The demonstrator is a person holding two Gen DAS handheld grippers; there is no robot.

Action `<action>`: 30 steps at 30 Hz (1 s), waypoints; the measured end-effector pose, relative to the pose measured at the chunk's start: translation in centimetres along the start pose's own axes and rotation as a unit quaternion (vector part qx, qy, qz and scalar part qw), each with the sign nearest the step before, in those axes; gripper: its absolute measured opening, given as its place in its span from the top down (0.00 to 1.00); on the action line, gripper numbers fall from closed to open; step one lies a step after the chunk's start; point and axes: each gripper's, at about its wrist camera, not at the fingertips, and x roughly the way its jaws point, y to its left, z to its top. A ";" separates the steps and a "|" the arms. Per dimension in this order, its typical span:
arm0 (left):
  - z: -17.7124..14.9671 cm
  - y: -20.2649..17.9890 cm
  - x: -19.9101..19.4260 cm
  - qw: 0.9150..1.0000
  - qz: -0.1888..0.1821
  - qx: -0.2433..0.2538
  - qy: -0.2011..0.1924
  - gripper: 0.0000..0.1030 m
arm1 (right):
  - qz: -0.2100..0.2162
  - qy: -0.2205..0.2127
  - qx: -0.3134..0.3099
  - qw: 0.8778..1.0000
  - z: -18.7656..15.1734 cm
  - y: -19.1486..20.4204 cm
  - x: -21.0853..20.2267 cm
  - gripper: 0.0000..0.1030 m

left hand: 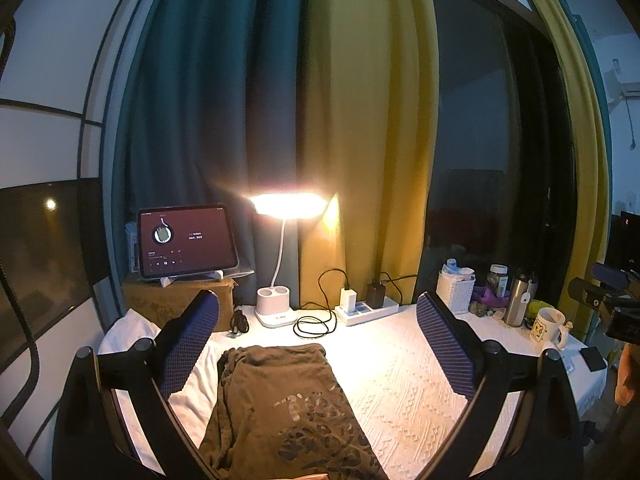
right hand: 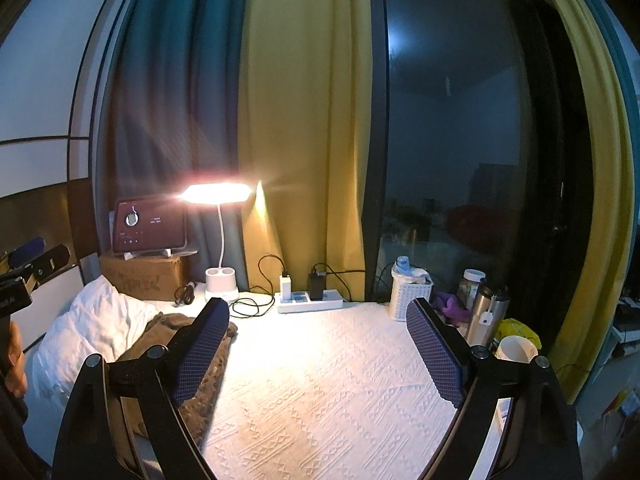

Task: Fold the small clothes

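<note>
We see our left gripper (left hand: 318, 344) spread wide over the brown garment (left hand: 280, 404) at lower centre — gripping nothing. Our right gripper (right hand: 318, 354) gapes too — only white tablecloth (right hand: 320, 380) between its fingers.

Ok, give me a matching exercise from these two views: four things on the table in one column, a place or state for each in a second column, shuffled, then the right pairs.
Things
1. desk lamp
2. tablet
3. brown garment
4. white mug

Places or states
A. lying on the white cloth, between the fingers of the left gripper, not gripped
B. propped on a stand on a cardboard box
C. switched on, glowing
D. at the table's right end, in front of the steel flask

Pairs: 1-C, 2-B, 3-A, 4-D
</note>
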 end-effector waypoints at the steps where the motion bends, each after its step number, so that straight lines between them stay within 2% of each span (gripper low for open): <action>1: 0.0 -0.1 0.1 1.000 -0.001 0.001 0.002 0.05 | 0.000 0.001 0.000 1.000 0.0 0.0 0.1 0.11; 30: -0.4 -0.8 0.4 1.000 -0.019 0.007 0.013 0.04 | -0.001 0.007 0.002 1.000 -0.3 -0.1 0.4 0.11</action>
